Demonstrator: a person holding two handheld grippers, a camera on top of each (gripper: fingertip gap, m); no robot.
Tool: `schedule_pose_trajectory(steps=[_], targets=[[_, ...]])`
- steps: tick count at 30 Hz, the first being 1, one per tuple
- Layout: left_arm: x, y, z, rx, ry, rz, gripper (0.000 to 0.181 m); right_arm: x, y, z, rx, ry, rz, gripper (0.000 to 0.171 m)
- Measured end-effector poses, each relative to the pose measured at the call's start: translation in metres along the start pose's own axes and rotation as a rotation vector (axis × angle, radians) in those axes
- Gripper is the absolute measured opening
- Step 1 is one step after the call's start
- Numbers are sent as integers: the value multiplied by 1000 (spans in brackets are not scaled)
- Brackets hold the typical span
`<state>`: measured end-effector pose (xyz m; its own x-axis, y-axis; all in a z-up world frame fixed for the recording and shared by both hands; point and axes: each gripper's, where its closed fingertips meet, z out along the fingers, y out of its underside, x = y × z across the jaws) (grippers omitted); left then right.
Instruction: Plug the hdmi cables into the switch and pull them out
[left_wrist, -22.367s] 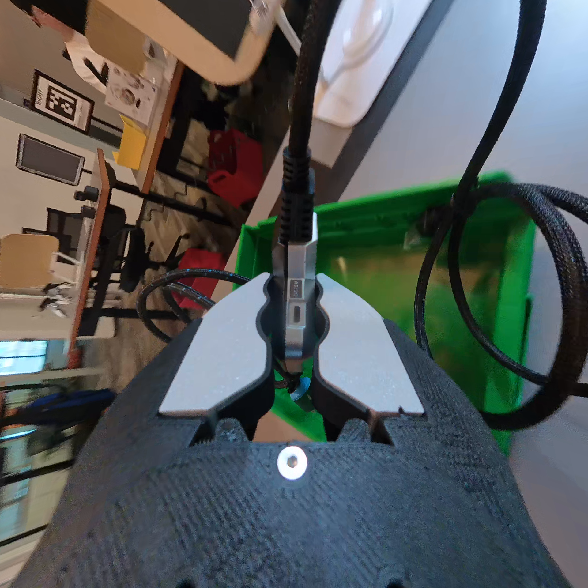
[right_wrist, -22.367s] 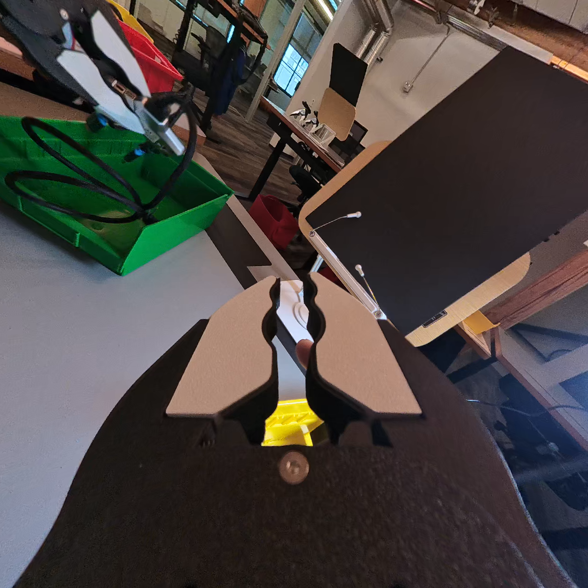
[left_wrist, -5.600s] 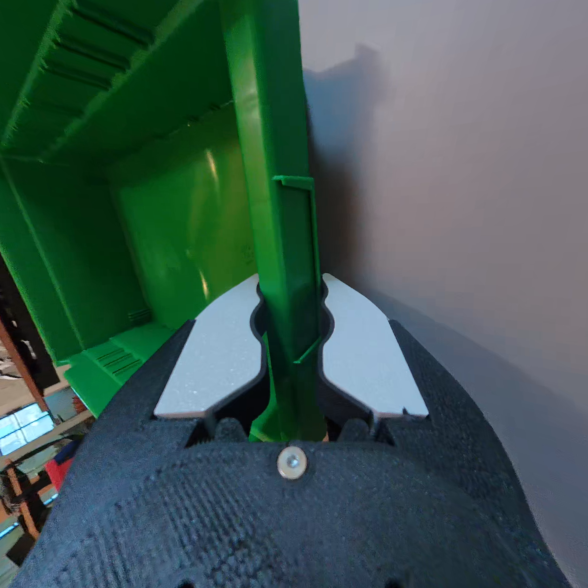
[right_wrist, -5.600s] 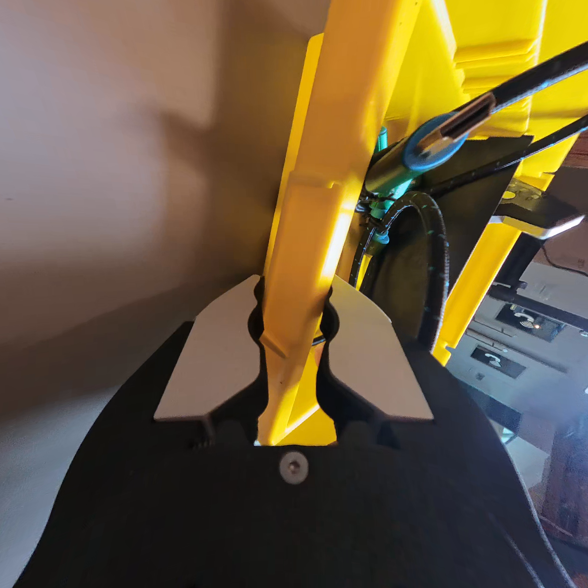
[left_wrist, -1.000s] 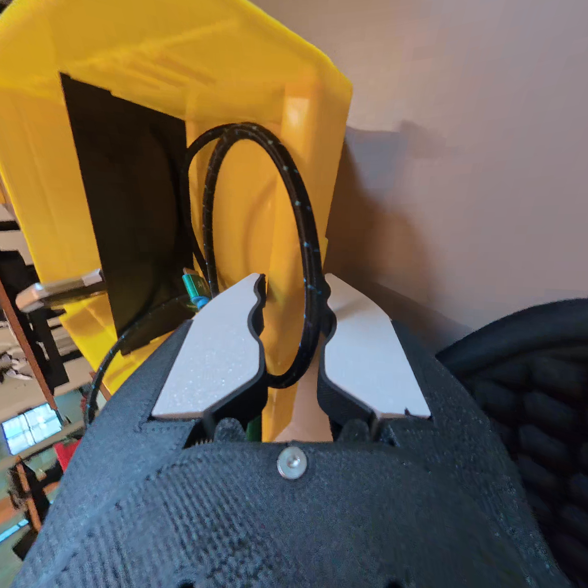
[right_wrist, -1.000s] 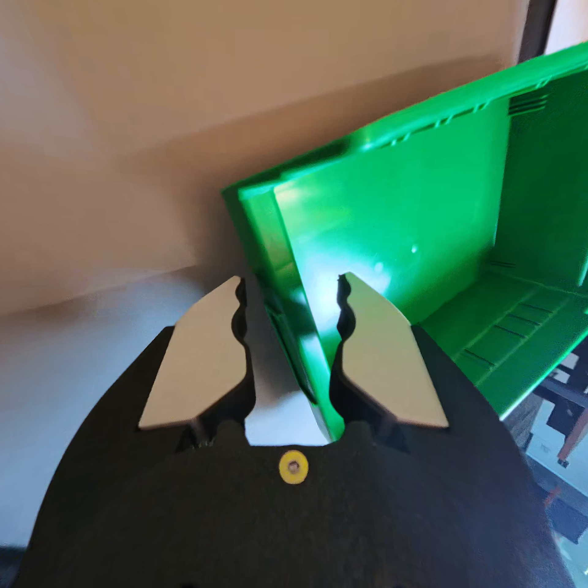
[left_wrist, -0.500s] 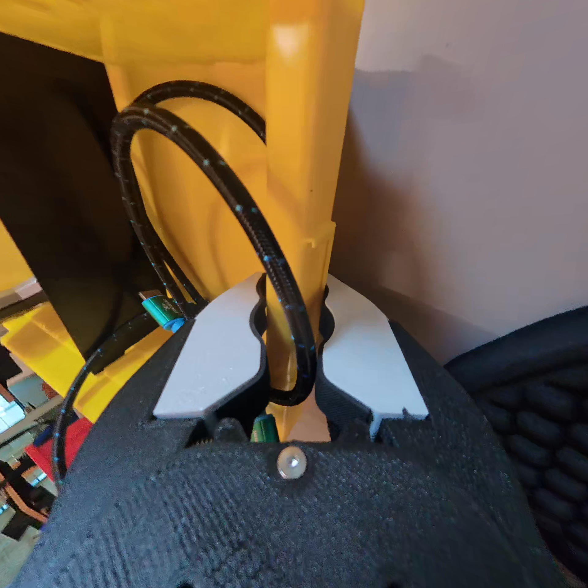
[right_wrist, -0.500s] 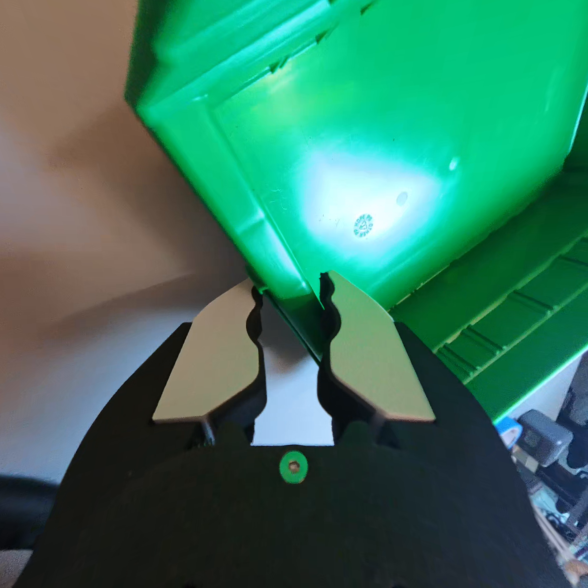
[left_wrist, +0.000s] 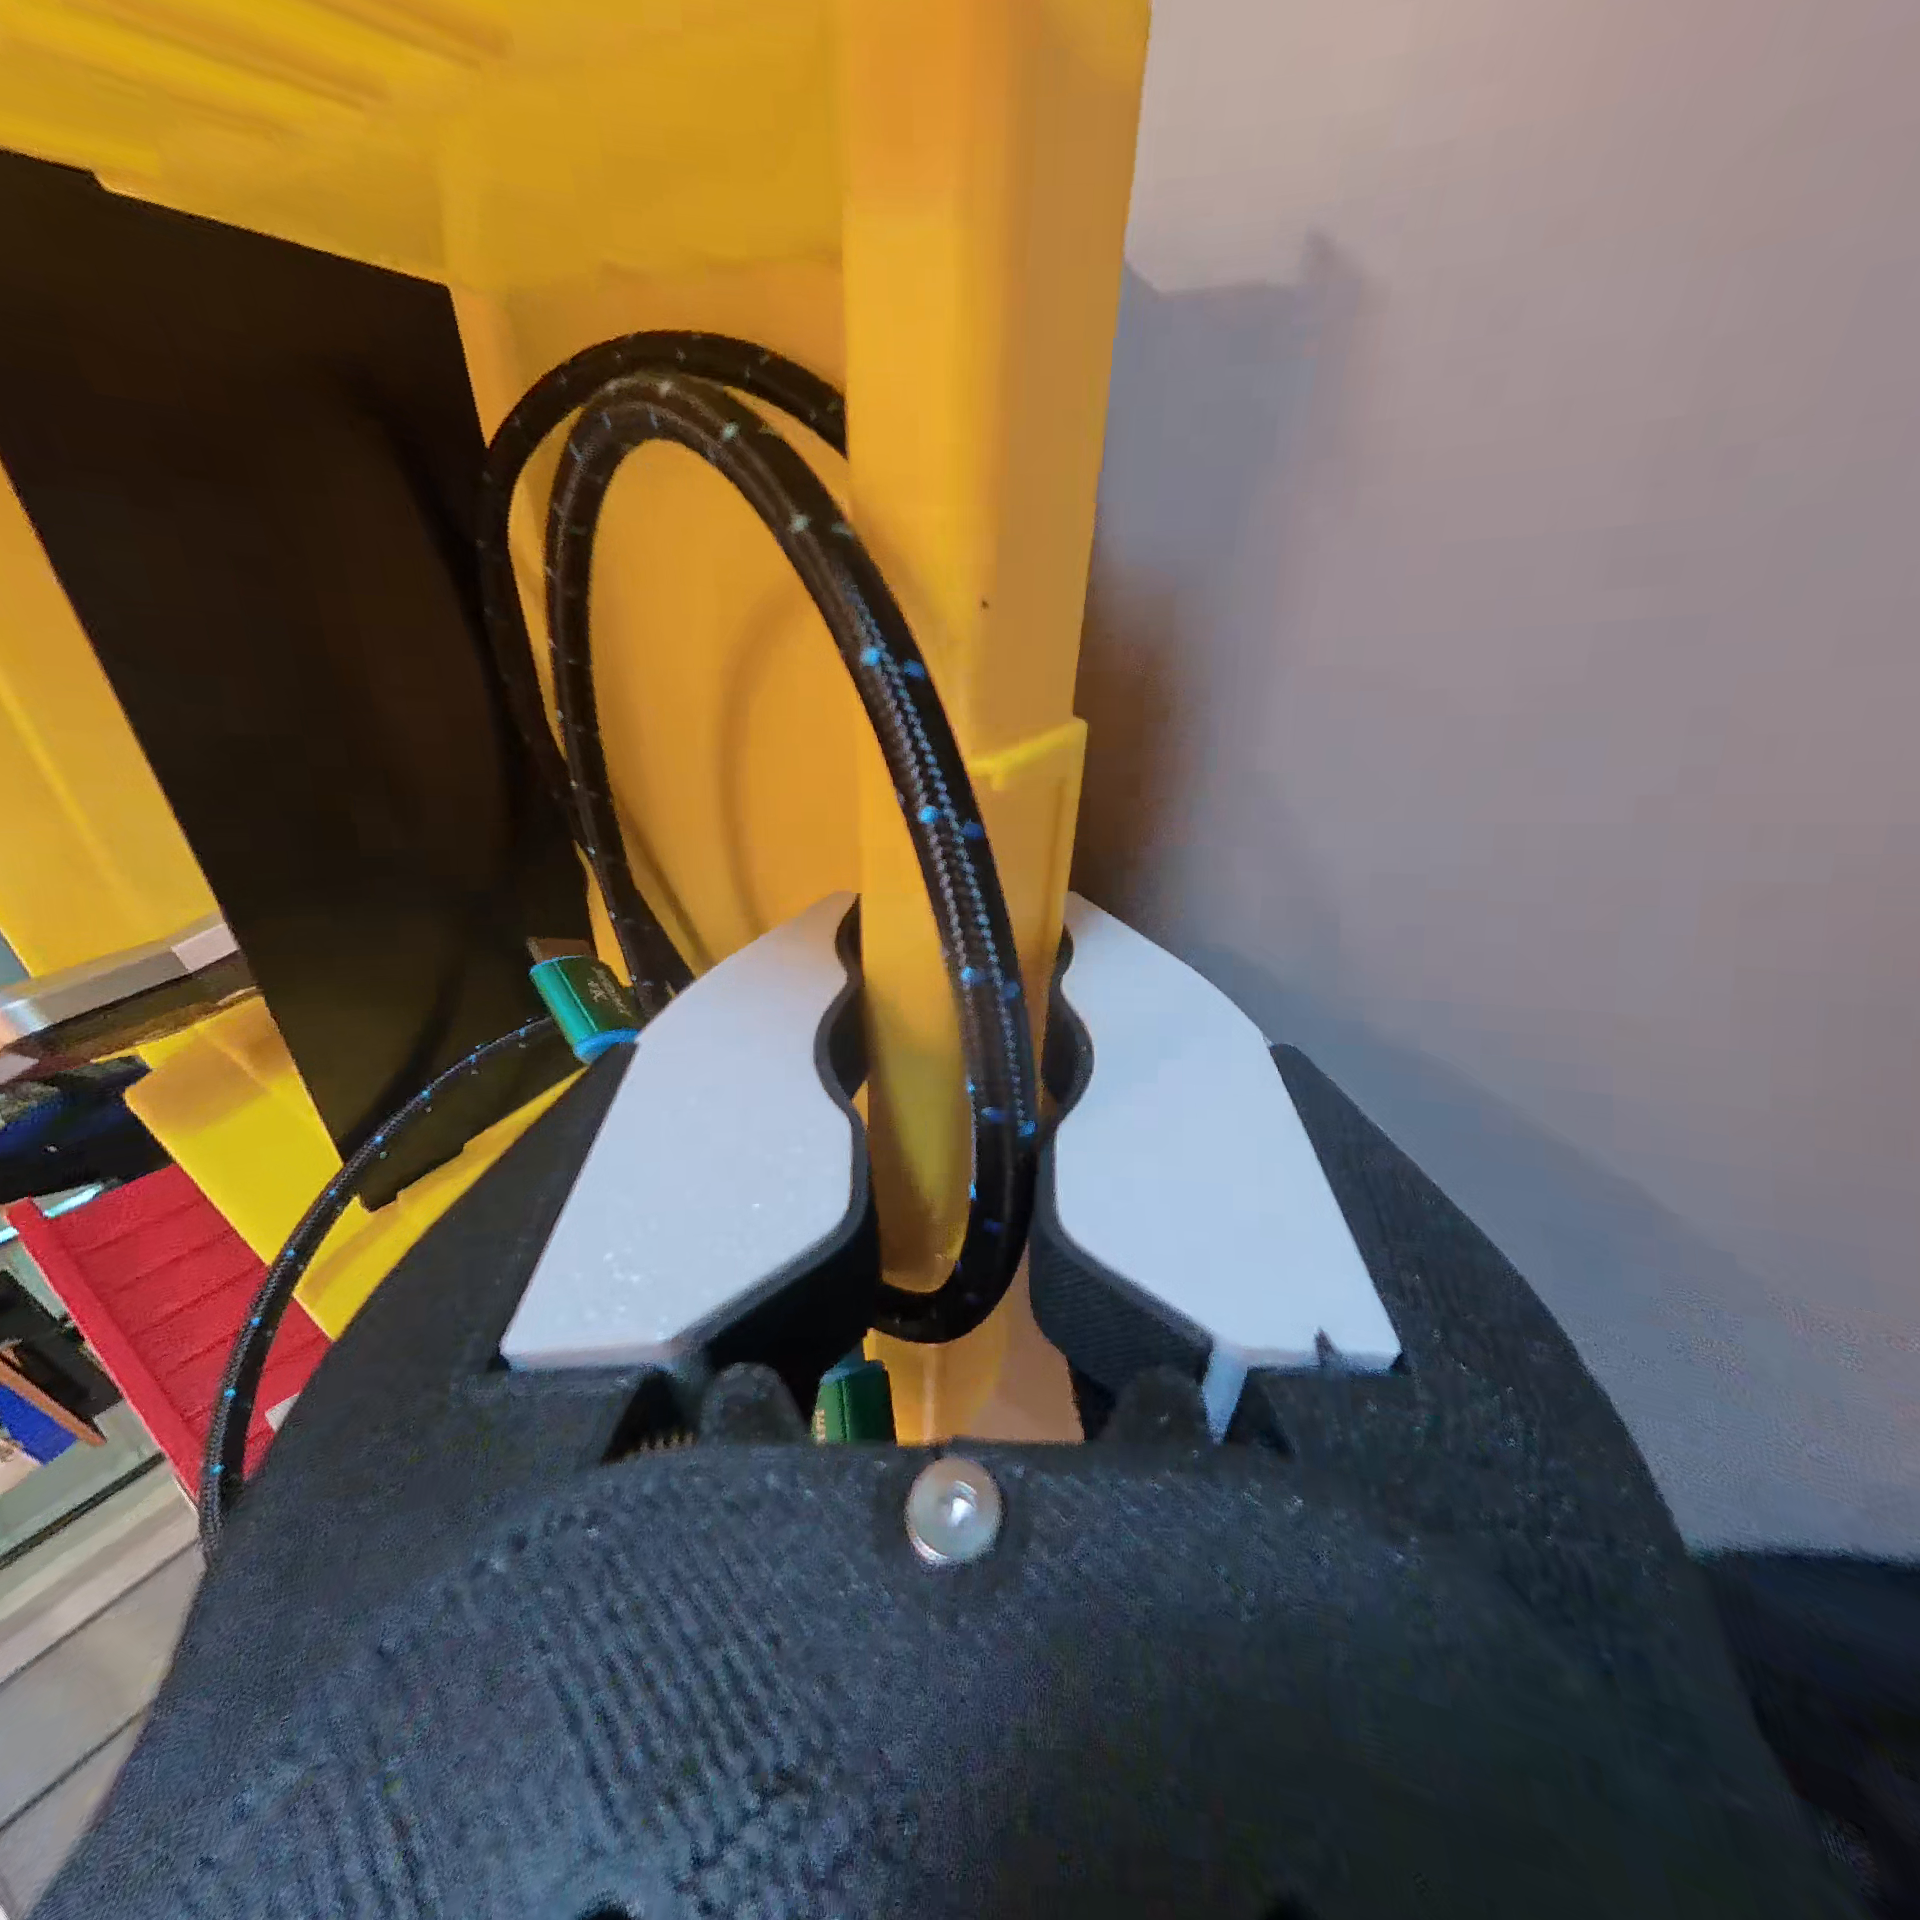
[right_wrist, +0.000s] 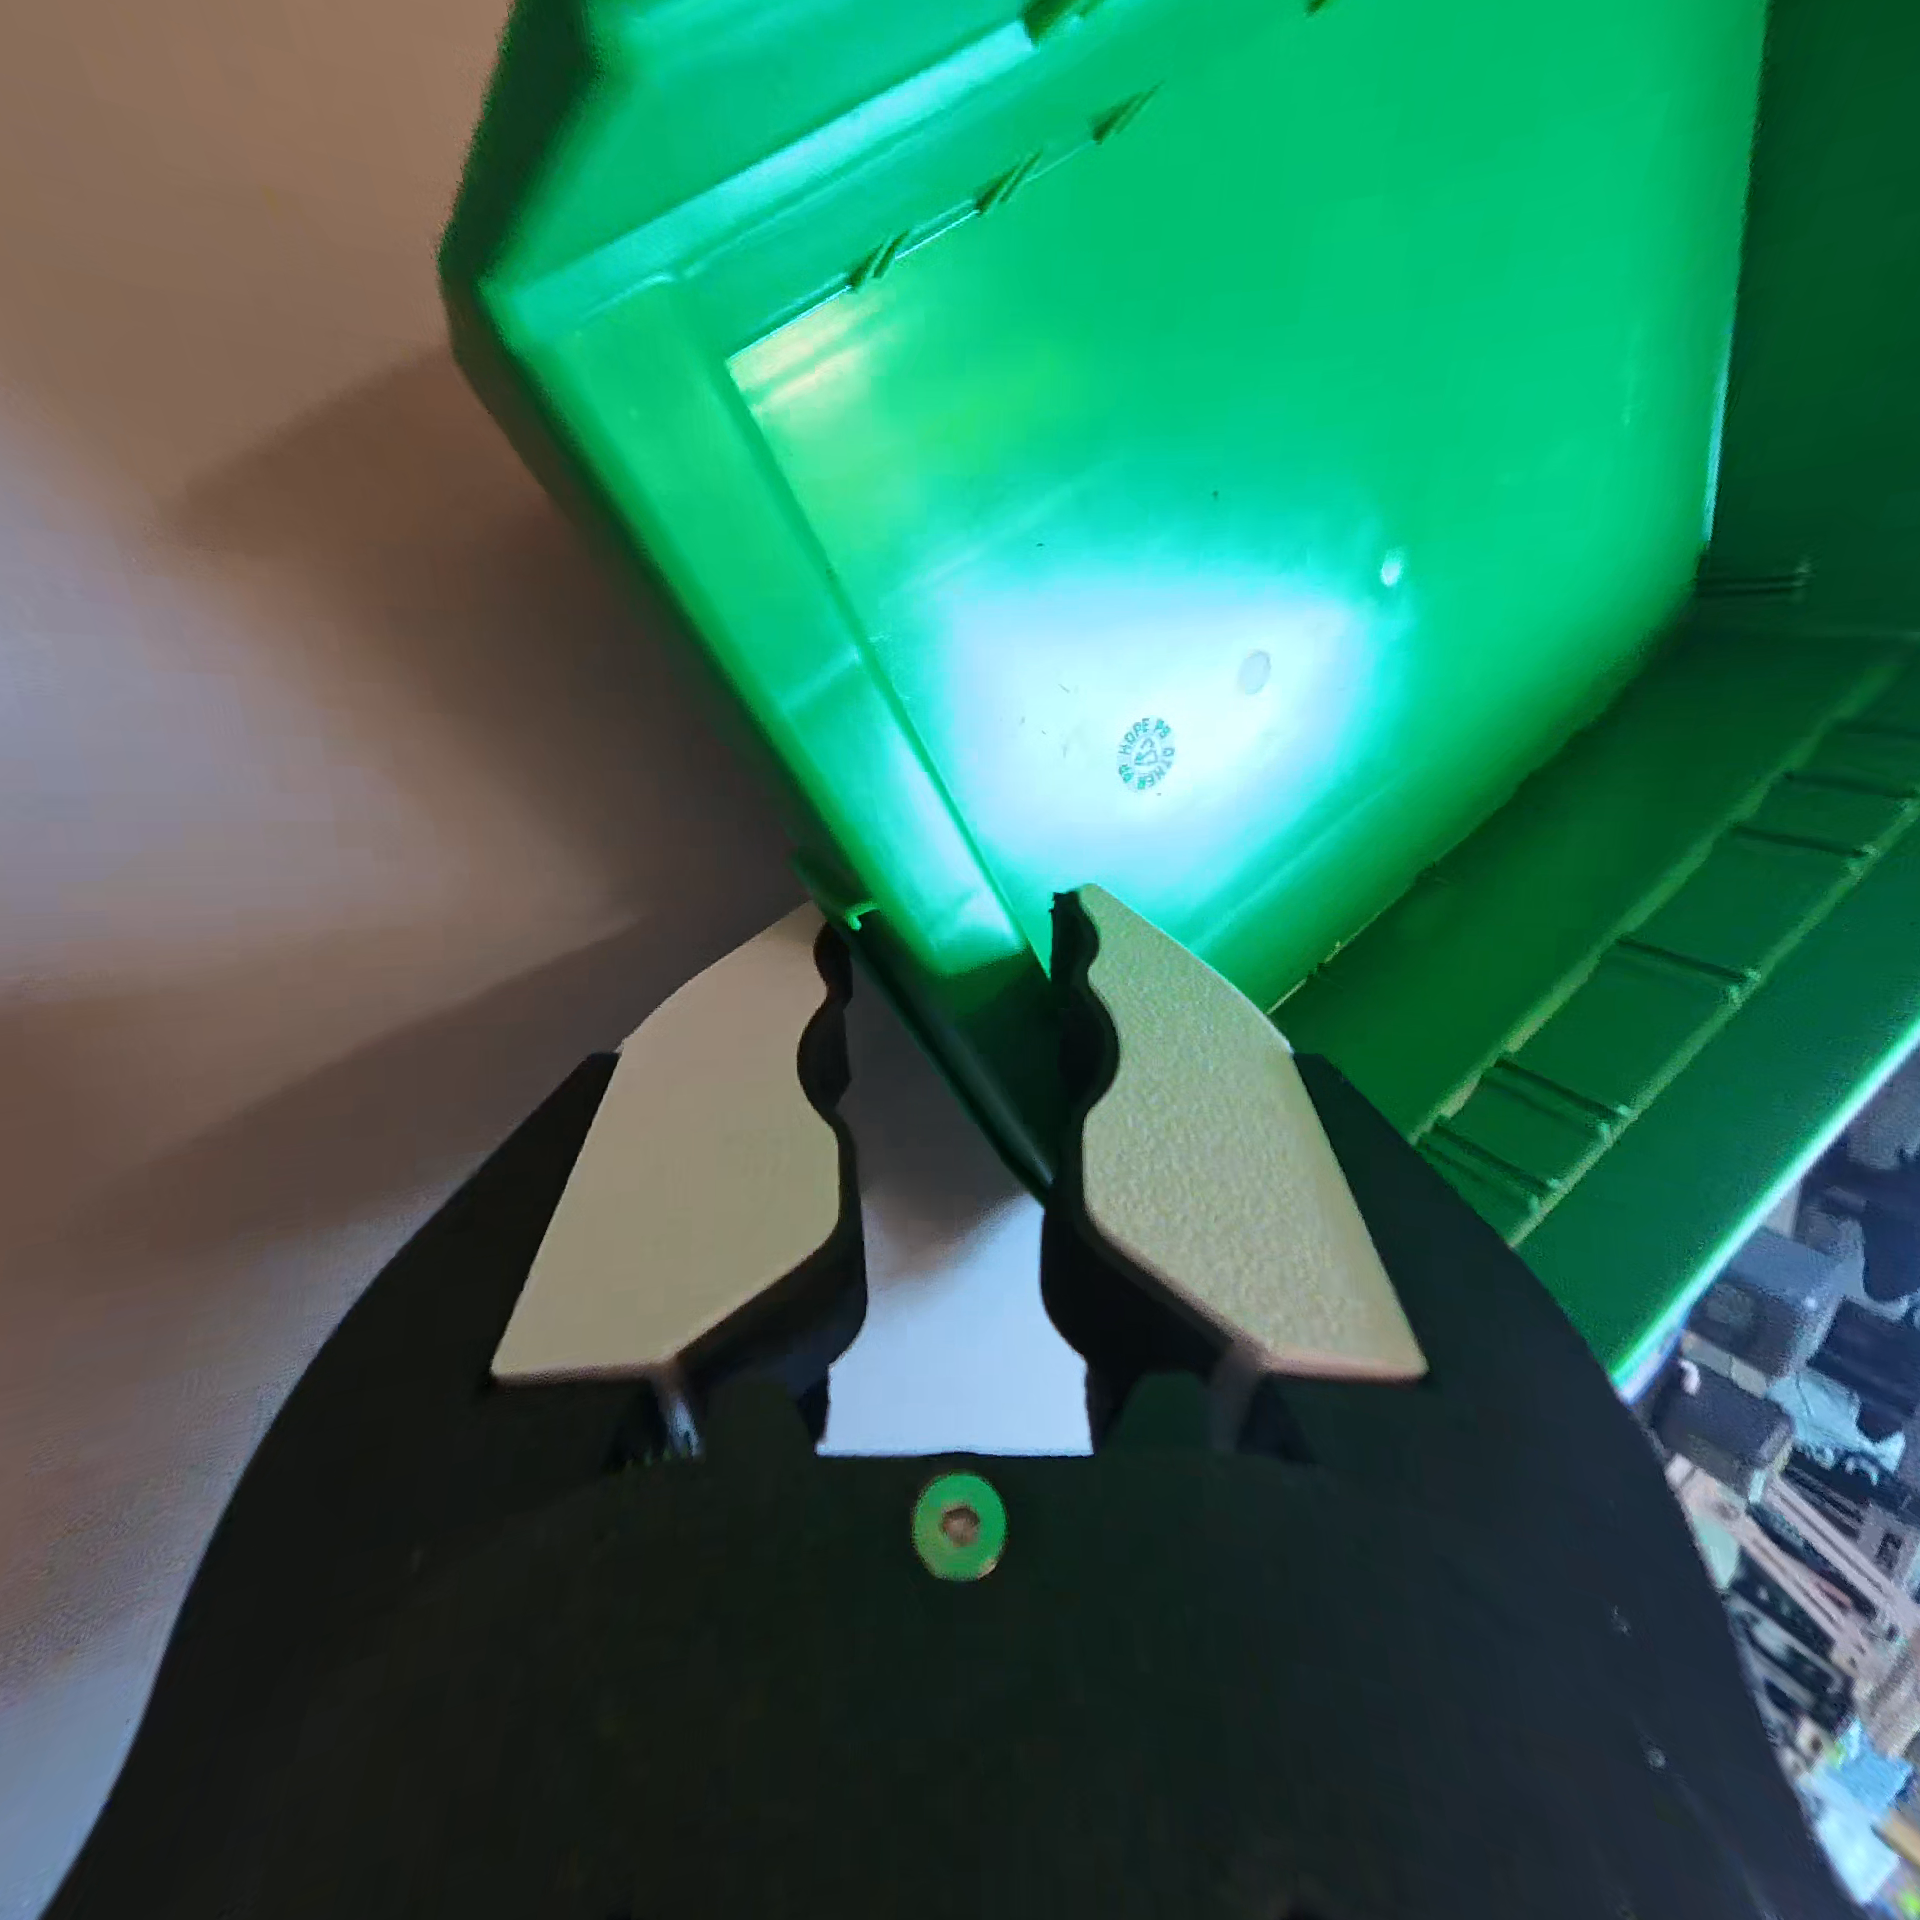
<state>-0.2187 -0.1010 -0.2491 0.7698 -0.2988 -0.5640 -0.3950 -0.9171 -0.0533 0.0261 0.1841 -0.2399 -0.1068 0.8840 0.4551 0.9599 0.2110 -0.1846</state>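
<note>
Up close, left tongs (left_wrist: 956, 1049) clamped on yellow bin (left_wrist: 977, 416) wall and braided cable (left_wrist: 935, 831), right tongs (right_wrist: 951, 1029) apart astride green bin (right_wrist: 1195, 468) rim, grey tabletop (left_wrist: 1507, 727).

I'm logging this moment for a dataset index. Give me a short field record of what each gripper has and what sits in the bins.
left gripper: shut on yellow bin wall, braided cable loop caught between the fingers
right gripper: open, straddling green bin wall
yellow bin contents: braided cable, green connector, black panel
green bin contents: nothing visible
surface: grey table
</note>
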Motion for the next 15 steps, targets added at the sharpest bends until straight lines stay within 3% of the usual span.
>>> schedule_pose_trajectory(steps=[5, 10, 12, 15], targets=[[-38, -9, 26, -45, 4, -95, 31, 31, 13, 14, -32, 99, 99, 38], [-44, -9, 31, -63, 52, -123, 31, 35, 18, 14, -5, 119, 69, 39], [-44, -15, 20, 7, 78, -134, 33, 35, 11, -3, 80, 80, 90, 40], [-58, -37, -24, 238, 72, -140, 33, 43, -14, -57, 293, 54, 121, 41]])
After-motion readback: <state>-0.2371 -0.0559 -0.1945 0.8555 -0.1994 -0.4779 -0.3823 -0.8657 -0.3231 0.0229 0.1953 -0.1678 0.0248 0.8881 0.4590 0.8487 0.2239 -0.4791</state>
